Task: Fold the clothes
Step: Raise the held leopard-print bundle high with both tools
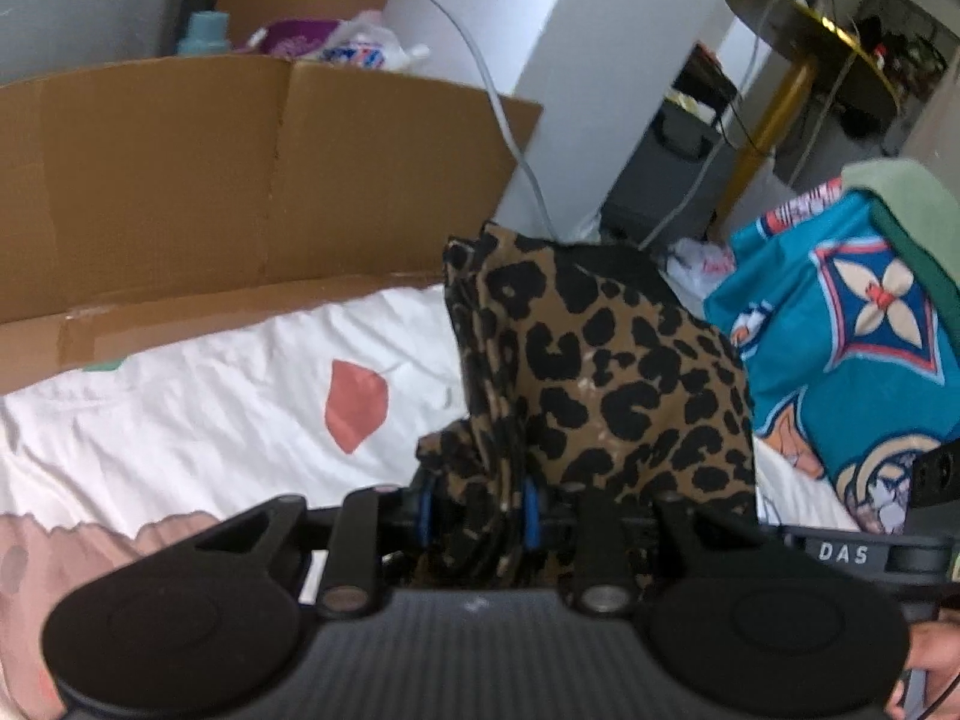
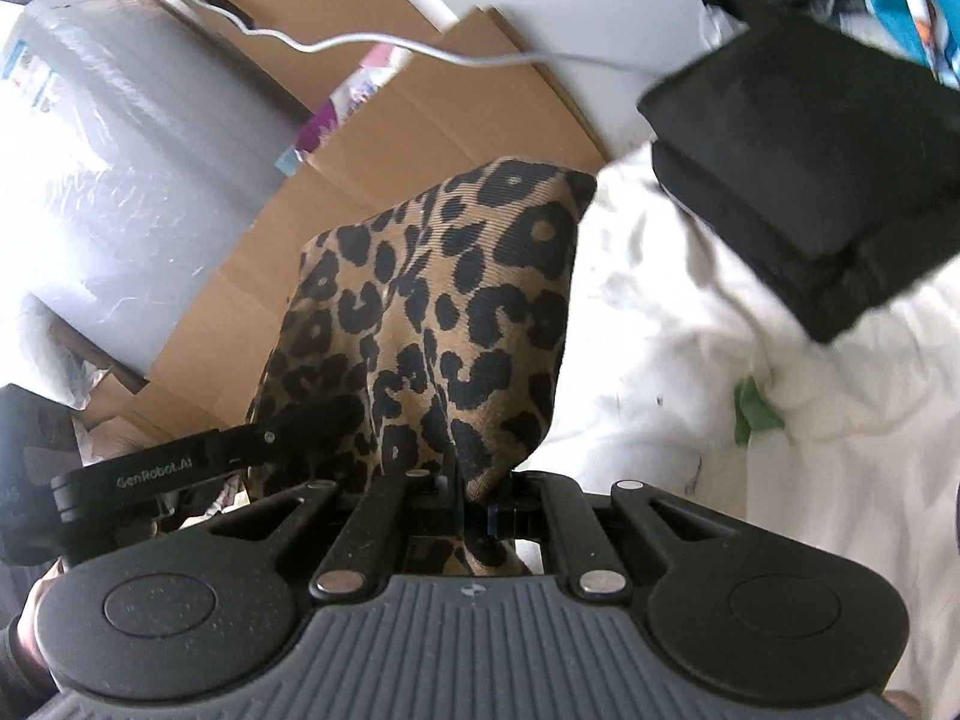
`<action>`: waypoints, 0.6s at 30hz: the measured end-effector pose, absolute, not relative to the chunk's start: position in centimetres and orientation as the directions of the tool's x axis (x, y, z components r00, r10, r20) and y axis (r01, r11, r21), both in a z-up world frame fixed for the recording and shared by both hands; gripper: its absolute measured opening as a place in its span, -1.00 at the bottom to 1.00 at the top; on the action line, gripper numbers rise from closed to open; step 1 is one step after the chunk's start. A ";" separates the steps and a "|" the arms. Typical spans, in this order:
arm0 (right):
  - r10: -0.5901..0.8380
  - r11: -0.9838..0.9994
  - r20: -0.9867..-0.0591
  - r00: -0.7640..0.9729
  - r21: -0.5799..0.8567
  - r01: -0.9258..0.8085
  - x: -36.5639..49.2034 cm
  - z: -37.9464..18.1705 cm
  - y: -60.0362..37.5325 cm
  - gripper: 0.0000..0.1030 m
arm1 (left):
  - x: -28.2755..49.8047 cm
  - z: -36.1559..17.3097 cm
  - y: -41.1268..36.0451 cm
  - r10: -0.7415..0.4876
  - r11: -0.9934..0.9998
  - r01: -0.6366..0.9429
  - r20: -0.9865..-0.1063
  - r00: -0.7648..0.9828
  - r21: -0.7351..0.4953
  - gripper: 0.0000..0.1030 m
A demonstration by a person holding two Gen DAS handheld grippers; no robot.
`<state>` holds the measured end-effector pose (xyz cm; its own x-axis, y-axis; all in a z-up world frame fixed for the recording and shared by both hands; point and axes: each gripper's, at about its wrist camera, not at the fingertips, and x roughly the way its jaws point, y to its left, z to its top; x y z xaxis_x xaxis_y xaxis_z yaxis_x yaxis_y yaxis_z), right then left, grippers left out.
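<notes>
Leopard-print garment (image 1: 600, 372) hides both tongs' tips, black folded stack (image 2: 810, 180) blurred, teal fabric (image 1: 840, 330) cropped right

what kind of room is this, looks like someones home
Probably a lived-in bedroom: a rumpled white bed sheet as the work surface, cardboard boxes alongside, and a gold-legged side table behind.

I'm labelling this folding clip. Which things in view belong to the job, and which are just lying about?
In the job:
leopard-print garment
left hand-held gripper
right hand-held gripper

Lying about:
cardboard box
folded black clothes
teal printed fabric
white cable
</notes>
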<state>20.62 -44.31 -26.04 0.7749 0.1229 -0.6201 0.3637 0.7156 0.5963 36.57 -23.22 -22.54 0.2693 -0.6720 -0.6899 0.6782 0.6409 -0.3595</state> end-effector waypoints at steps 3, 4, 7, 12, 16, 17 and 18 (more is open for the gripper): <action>0.117 0.746 -0.616 0.779 0.572 0.341 20.8 -25.1 -43.7 -0.90 | 36.0 -21.8 -22.5 -0.674 0.644 0.681 -0.679 0.291 -0.348 -0.44; 0.115 0.756 -0.615 0.780 0.564 0.333 20.9 -24.8 -43.4 -0.90 | 35.9 -21.6 -22.3 -0.674 0.646 0.680 -0.678 0.295 -0.347 -0.44; 0.111 0.776 -0.610 0.785 0.546 0.314 21.1 -24.0 -42.7 -0.90 | 35.7 -21.2 -21.3 -0.675 0.662 0.658 -0.669 0.313 -0.360 -0.44; 0.096 0.820 -0.600 0.794 0.499 0.279 21.8 -22.3 -41.3 -0.90 | 34.6 -19.8 -20.2 -0.673 0.686 0.634 -0.642 0.367 -0.357 -0.43; 0.078 0.845 -0.591 0.803 0.466 0.262 21.9 -20.6 -40.9 -0.90 | 33.5 -18.2 -20.2 -0.677 0.690 0.627 -0.629 0.383 -0.361 -0.43; 0.075 0.847 -0.589 0.805 0.464 0.260 22.0 -20.1 -41.0 -0.90 | 33.2 -17.8 -20.4 -0.674 0.693 0.627 -0.630 0.387 -0.356 -0.43; 0.071 0.849 -0.585 0.808 0.461 0.259 21.9 -19.7 -41.0 -0.90 | 32.9 -17.4 -20.6 -0.670 0.696 0.627 -0.631 0.391 -0.350 -0.43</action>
